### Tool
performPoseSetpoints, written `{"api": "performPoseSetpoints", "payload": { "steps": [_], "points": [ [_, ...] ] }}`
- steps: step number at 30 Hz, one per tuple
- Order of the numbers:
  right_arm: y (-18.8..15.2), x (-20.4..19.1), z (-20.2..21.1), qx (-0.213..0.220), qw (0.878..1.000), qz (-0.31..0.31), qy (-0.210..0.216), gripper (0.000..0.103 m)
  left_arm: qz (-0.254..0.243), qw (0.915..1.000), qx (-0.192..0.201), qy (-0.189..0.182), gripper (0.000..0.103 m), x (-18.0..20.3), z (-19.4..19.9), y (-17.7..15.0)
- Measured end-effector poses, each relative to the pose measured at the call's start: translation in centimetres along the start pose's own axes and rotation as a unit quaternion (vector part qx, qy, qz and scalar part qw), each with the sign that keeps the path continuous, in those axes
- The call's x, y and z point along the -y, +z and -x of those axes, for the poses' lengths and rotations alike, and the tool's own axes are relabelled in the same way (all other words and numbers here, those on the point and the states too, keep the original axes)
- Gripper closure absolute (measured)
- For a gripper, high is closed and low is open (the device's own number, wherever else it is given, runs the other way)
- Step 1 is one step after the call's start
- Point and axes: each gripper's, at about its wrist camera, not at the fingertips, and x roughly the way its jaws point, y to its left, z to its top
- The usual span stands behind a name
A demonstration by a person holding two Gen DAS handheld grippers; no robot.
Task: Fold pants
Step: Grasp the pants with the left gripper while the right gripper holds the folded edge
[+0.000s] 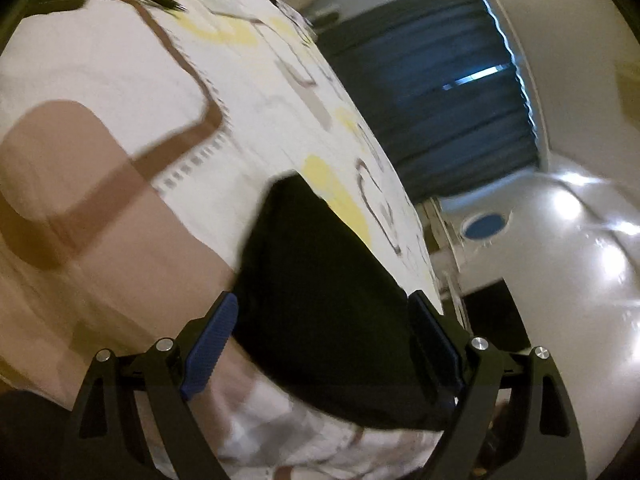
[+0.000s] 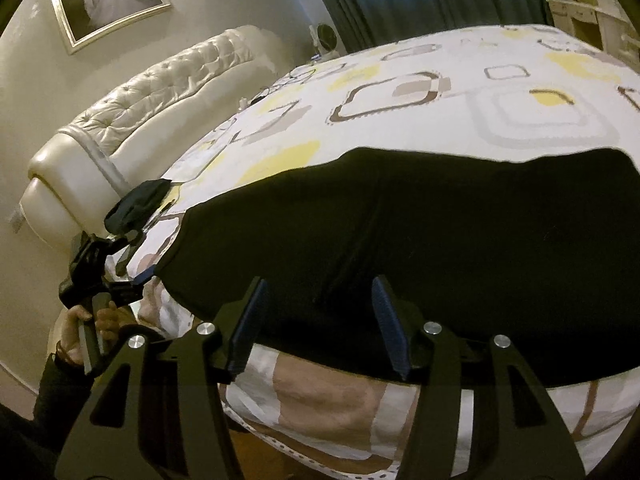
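On bedspread (image 2: 460, 120), black pants (image 2: 400, 232), open claws

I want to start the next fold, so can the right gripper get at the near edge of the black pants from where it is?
Probably yes. The right gripper has its jaws apart just over the near edge of the black pants, with nothing between them.
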Motion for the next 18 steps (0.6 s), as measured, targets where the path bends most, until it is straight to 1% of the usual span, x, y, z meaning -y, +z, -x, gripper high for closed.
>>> {"api": "performPoseSetpoints", "payload": {
  "steps": [2,3,4,6,8,10,13,15,18],
  "points": [
    [-0.1,0.0,-0.2,-0.004,1.000,-0.003,0.004,0.048,-0.014,0.9996,0.001,0.025,0.018,0.8,-0.2,-0.4],
    [-0.1,-0.2,-0.2,-0.005,1.000,-0.003,0.006,0.048,-0.004,0.9991,0.007,0.041,0.018,0.9,-0.1,-0.7],
    [-0.1,-0.2,0.0,-0.003,1.000,-0.002,0.005,0.048,0.014,0.9985,0.018,0.049,0.018,0.8,0.3,-1.0],
    [0.0,-0.1,0.2,0.001,1.000,-0.003,0.006,0.048,0.042,0.9972,0.031,0.054,0.018,0.6,1.0,-1.4],
    [0.1,0.2,0.3,0.003,1.000,-0.009,0.009,0.048,0.057,0.9965,0.035,0.049,0.018,0.7,1.3,-2.1],
    [0.1,0.4,0.0,0.001,1.000,-0.016,0.014,0.048,0.063,0.9975,0.013,0.031,0.018,0.8,0.5,-2.5],
    [-0.1,0.3,-0.4,-0.005,1.000,-0.022,0.021,0.048,0.083,0.9965,0.001,0.011,0.018,0.4,-1.1,-2.4],
    [-0.2,0.2,-0.5,-0.008,0.999,-0.024,0.025,0.048,0.089,0.9959,0.004,0.015,0.018,0.1,-1.8,-2.5],
    [-0.3,0.2,-0.2,-0.006,0.999,-0.024,0.025,0.048,0.106,0.9943,0.017,-0.002,0.018,-0.4,-1.8,-2.3]
  ]
}}
